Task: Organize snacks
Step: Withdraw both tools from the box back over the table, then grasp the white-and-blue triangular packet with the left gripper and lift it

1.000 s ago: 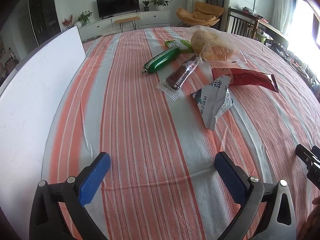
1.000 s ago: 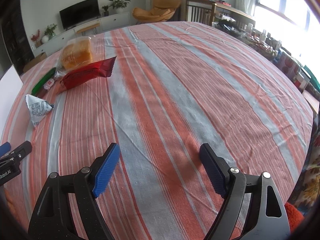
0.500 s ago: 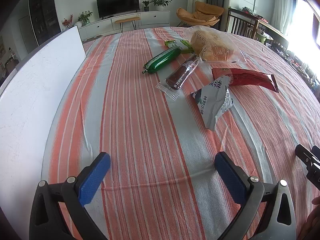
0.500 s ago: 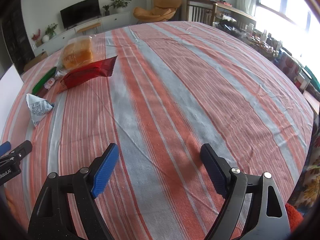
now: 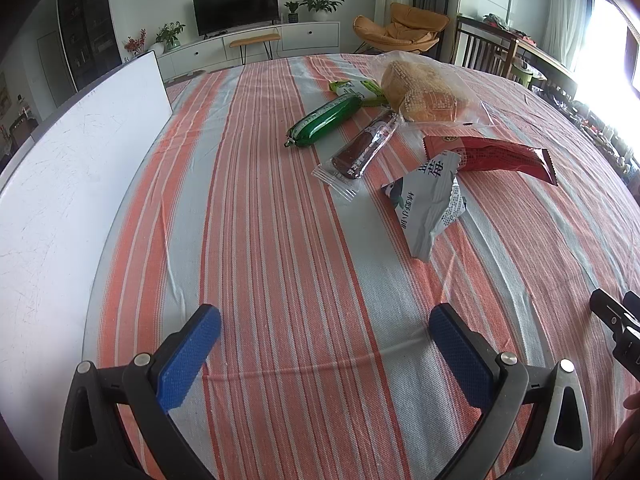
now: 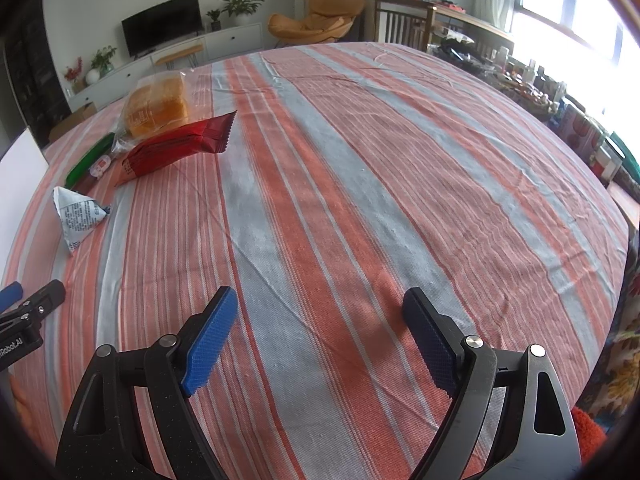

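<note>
Both tongs spread and empty over the striped tablecloth [image 5: 280, 280].

Left gripper [image 5: 324, 340] and right gripper [image 6: 316, 320] gape; snacks cluster toward one o'clock: crumpled white packet [image 5: 428, 204], dark bar [image 5: 364, 148], red pouch [image 5: 492, 156], green sausage [image 5: 324, 120], bagged bread [image 5: 424, 92].

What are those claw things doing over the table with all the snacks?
A person holds a claw in each hand, and both the left claw and the right claw are open and holding nothing. The snacks lie untouched in a loose pile on the striped tablecloth: a bag of bread, a green sausage, a red packet, a white packet and a clear-wrapped bar.
</note>
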The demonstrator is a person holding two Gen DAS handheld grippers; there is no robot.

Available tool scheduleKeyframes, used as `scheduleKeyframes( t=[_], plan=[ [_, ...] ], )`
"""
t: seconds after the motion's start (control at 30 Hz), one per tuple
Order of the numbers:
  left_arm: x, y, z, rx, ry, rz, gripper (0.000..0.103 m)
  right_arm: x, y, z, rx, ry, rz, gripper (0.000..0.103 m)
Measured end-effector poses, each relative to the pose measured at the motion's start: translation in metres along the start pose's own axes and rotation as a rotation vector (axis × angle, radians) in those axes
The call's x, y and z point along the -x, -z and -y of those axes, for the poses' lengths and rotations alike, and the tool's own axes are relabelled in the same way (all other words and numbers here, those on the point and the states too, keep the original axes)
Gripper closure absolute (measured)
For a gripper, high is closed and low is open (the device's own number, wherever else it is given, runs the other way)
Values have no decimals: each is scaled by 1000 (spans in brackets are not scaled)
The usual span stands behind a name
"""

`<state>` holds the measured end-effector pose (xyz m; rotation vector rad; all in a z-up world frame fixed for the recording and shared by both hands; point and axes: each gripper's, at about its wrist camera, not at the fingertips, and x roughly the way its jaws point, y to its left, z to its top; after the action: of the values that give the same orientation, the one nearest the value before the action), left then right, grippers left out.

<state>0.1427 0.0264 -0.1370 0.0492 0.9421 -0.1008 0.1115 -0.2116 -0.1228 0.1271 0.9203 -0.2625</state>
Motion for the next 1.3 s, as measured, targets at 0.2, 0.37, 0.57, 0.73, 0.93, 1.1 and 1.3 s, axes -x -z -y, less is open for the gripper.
scheduleKeyframes(
  t=[0.2, 0.37, 0.57, 0.73, 0.93, 1.1, 1.3],
  plan=[
    [0, 0, 0, 0, 0, 0, 0, 0, 0, 0, 0, 0, 0, 16],
    [0, 0, 0, 0, 0, 0, 0, 0, 0, 0, 0, 0, 0, 16],
    [0, 0, 0, 1, 1, 0, 0, 0, 0, 0, 0, -1, 0, 16],
    [0, 0, -1, 2, 3, 0, 0, 0, 0, 0, 0, -1, 0, 16],
    [0, 0, -1, 2, 3, 0, 0, 0, 0, 0, 0, -1, 0, 15],
    [-1, -8, 3, -3, 33, -52, 0, 0, 0, 0, 0, 0, 0, 15],
    [-9, -44, 28, -24, 88, -44, 0, 0, 0, 0, 0, -1, 0, 15]
  ],
)
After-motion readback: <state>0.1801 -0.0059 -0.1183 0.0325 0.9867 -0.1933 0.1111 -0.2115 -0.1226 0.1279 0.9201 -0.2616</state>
